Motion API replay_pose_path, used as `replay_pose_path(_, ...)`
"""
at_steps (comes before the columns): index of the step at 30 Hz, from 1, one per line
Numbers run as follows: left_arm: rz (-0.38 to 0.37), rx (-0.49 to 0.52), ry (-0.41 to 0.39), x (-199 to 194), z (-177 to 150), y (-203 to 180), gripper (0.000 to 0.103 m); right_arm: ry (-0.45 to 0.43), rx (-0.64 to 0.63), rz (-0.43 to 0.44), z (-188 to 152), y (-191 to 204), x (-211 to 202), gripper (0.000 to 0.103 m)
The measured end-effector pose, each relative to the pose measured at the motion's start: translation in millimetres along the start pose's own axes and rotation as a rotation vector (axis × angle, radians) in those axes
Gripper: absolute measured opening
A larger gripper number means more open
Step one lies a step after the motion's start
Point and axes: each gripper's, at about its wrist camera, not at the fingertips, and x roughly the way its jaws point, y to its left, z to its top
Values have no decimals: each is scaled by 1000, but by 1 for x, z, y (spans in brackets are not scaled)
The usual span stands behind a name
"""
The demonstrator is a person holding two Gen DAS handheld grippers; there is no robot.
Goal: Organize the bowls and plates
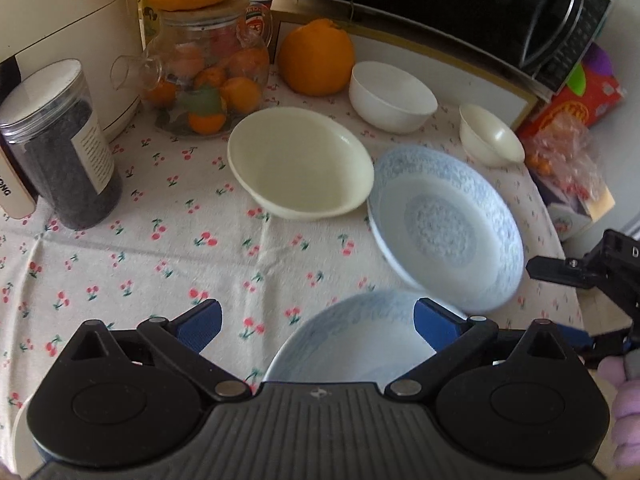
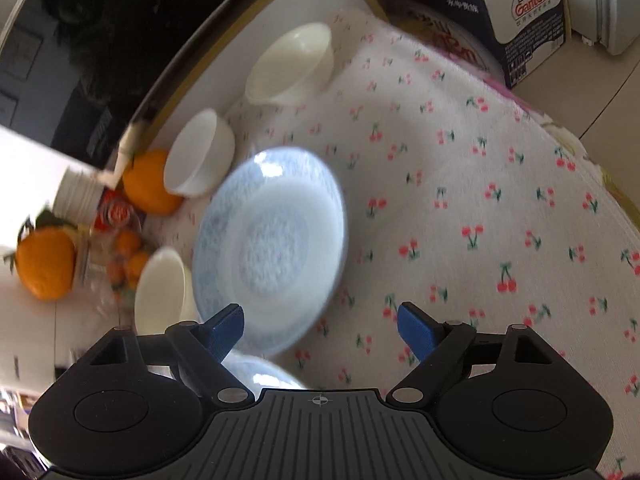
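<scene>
A blue-patterned plate (image 1: 444, 224) (image 2: 272, 248) lies on the cherry-print cloth. A second blue-patterned dish (image 1: 344, 344) (image 2: 260, 376) sits nearest me, below my left gripper (image 1: 318, 326); the blue pads stand wide on either side of it and do not press on it. My right gripper (image 2: 322, 330) is open too, its left pad over the first plate's near rim, nothing gripped. It shows at the right edge of the left wrist view. Behind the plates stand a wide cream bowl (image 1: 300, 164) (image 2: 160, 292), a white bowl (image 1: 392, 96) (image 2: 200, 152) and a small cream bowl (image 1: 490, 136) (image 2: 292, 64).
A black microwave (image 1: 460, 8) runs along the back. An orange (image 1: 316, 58), a glass jar of fruit (image 1: 208, 80) and a clear canister of dark contents (image 1: 60, 144) crowd the back left. A red box (image 1: 584, 100) and a carton (image 2: 524, 12) sit past the table's right edge.
</scene>
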Motion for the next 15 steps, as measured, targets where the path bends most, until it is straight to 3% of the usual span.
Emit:
replay_pose_path(7,-50,-69,-68,19,8,-11,102,-26,129,77,12,-21,21,86)
replay_pose_path(15,-113,-164,-127,35,15,-16,82,-86,196,197,18,-34,34,86)
